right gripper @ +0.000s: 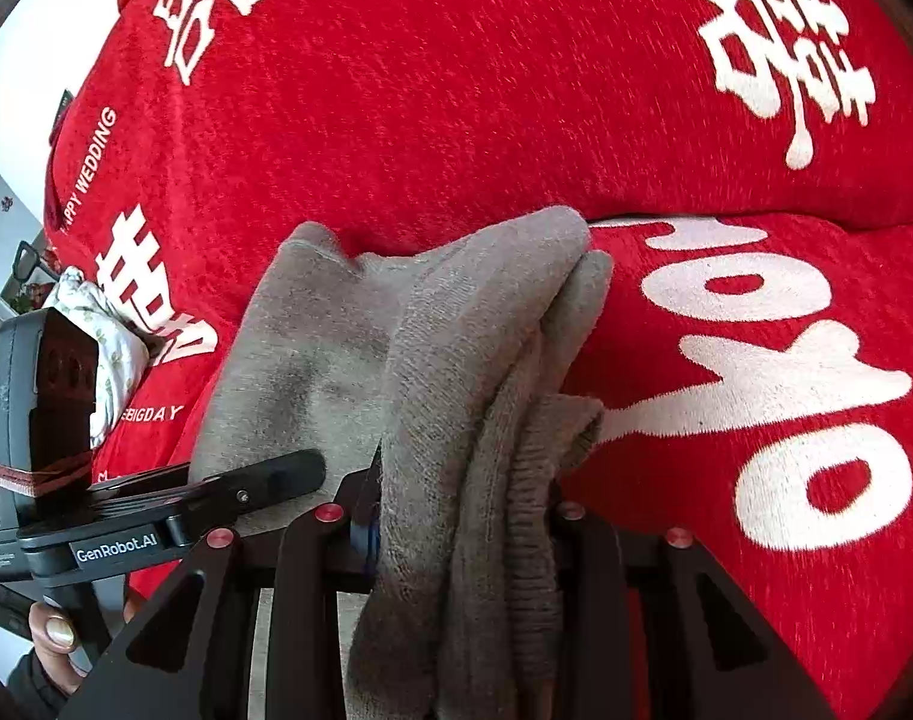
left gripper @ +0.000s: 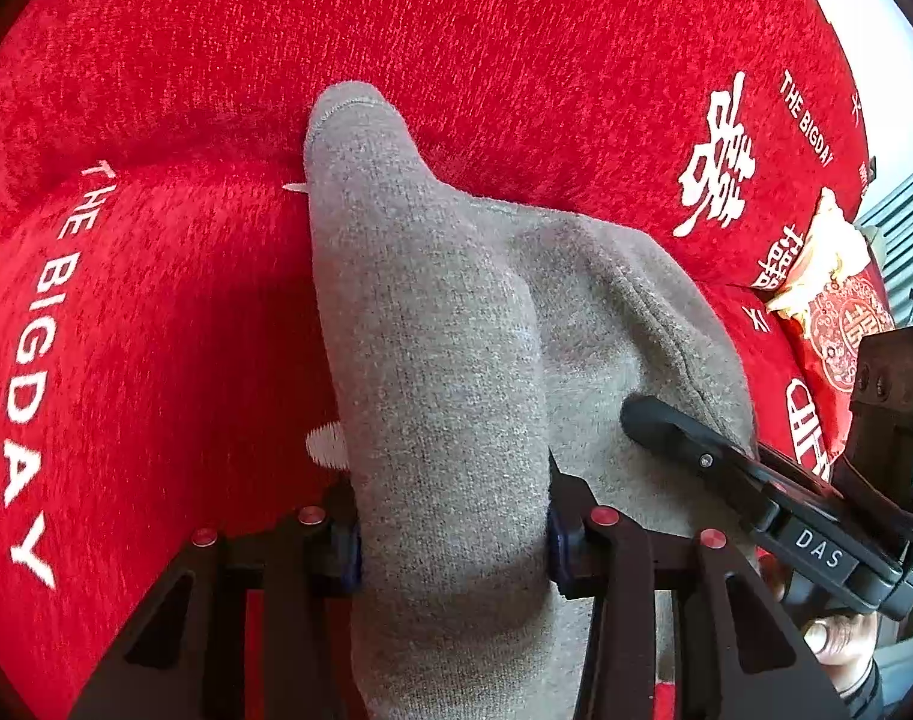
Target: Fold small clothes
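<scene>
grey knitted sock (left gripper: 432, 360) lies over a red chenille cover with white lettering (left gripper: 156, 300), part raised off it. left gripper (left gripper: 453, 534) has its jaws pinched on one thick bundle of the sock, fabric filling the gap. right gripper (right gripper: 462, 522) is clamped likewise on a bunched, layered end, ribbed cuff showing between the jaws.

step in hand, as judged: lifting both ends to bring them together for a fold. keep the two grips level, carry one end over the other without slack twisting, and lay down flat before letting go.

left wrist view alone shows the rounded toe end resting on the cover, plus a red-and-gold packet (left gripper: 828, 300). right wrist view alone shows the stacked layers and a white floral cloth (right gripper: 105, 336) beyond.
</scene>
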{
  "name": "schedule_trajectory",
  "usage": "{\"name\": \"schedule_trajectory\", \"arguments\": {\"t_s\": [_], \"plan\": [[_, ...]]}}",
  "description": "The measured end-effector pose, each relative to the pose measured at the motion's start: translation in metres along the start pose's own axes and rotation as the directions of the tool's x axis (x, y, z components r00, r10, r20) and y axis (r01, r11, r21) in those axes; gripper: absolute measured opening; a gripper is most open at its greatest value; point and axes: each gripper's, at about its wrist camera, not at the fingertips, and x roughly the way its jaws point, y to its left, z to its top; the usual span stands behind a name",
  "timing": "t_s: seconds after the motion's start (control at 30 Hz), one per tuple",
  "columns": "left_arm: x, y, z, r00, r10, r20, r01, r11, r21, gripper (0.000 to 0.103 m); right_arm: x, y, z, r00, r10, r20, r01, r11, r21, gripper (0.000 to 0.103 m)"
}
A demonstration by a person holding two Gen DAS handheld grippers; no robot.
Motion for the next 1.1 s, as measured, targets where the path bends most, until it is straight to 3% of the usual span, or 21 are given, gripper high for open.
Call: {"name": "schedule_trajectory", "arguments": {"t_s": [0.6,1.1], "plan": [[-0.055,-0.004,-0.046,0.999,0.035,0.014,-0.035,0.999,0.022,0.044,-0.035,0.042,-0.035,1.0,-0.016,0.006,0.016,1.0,-0.014,0.034],[-0.078,0.009,-0.086,0.999,0.03,0.016,-0.03,0.999,0.022,0.044,-0.047,0.068,-0.065,1.0,-0.022,-0.001,0.022,0.999,-0.025,0.034]]}}
